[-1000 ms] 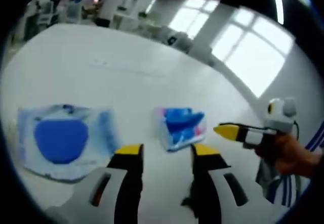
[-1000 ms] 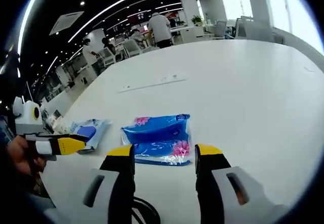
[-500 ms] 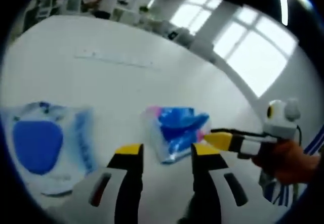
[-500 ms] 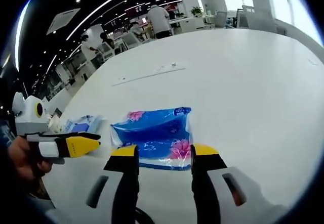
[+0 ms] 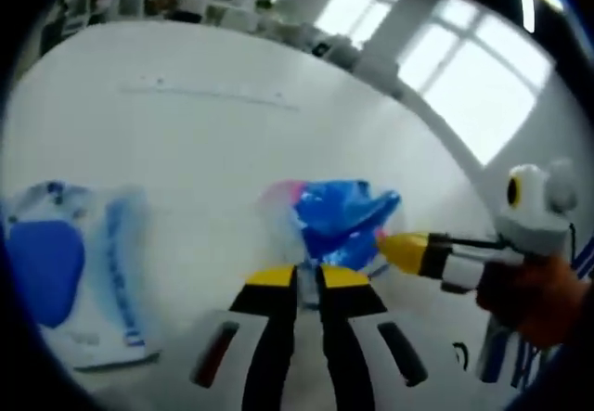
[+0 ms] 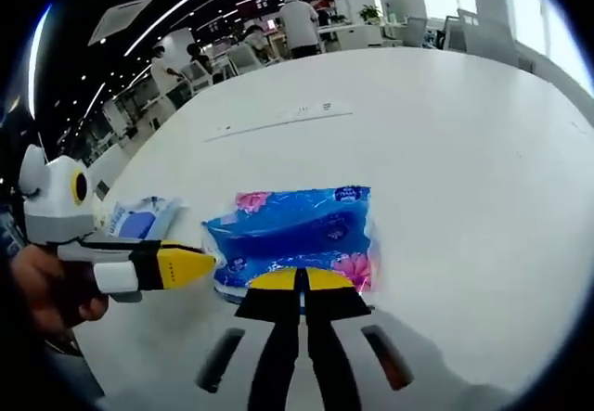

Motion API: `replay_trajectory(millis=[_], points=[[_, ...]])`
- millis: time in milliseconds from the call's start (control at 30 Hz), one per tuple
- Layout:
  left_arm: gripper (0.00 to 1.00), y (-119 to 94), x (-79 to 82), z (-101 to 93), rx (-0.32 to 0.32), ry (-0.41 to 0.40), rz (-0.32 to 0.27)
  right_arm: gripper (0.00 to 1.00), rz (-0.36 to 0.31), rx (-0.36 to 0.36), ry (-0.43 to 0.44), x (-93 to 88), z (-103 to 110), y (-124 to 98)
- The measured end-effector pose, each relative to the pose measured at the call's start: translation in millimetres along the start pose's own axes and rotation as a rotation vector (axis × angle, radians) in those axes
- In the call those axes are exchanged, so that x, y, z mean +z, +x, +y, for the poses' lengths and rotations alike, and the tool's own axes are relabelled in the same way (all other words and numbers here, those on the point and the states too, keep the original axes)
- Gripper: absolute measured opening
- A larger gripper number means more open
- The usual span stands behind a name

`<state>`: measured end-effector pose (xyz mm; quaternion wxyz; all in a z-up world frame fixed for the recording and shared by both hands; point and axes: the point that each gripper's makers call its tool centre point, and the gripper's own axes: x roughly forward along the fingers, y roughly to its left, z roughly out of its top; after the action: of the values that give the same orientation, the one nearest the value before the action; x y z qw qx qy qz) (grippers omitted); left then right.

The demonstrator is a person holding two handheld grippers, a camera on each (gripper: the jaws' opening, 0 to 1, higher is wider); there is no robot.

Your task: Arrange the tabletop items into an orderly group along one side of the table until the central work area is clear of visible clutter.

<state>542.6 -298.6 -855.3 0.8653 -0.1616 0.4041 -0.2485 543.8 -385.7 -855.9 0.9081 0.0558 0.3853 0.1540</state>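
Here both tools pinch the blue tissue pack point(image 6: 295, 233): the right gripper point(image 6: 298, 279) at its near edge, the left gripper point(image 5: 308, 276), in a blurrier view, seemingly on an end. Lift evenly so the wrapper doesn't tear. A blue-and-white pouch point(image 5: 70, 276) lies nearby on the white table point(image 6: 445, 142), an open office beyond.

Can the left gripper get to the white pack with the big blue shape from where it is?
Probably yes. The white pack lies in the open beside the left gripper, nothing between them. But its jaws look shut at the blue tissue pack, so it must let go first.
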Motion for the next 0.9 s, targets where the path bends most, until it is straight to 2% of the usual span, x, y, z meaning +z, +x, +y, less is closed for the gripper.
replay_trajectory(millis=[100, 267, 400, 700, 867, 900], points=[[0.0, 0, 2.2, 1.7, 0.016, -0.001, -0.002, 0.0, 0.002, 0.022, -0.002, -2.8, 7, 1], [0.0, -6, 3.9, 5.4, 0.033, 0.021, -0.002, 0.0, 0.008, 0.022, -0.022, -7.6, 9, -3], [0.0, -18, 8.0, 16.1, 0.055, 0.012, -0.018, 0.0, -0.028, 0.014, 0.006, -2.5, 5, -12], [0.0, -45, 19.1, 41.4, 0.118, -0.06, -0.077, 0.0, -0.074, 0.02, 0.022, 8.6, 9, -21], [0.0, -60, 15.2, 52.3, 0.143, -0.093, -0.094, 0.0, -0.074, 0.031, 0.014, 10.0, 18, -20], [0.0, -62, 11.6, 54.9, 0.146, -0.123, -0.098, 0.0, -0.075, 0.034, 0.014, 10.5, 20, -20]])
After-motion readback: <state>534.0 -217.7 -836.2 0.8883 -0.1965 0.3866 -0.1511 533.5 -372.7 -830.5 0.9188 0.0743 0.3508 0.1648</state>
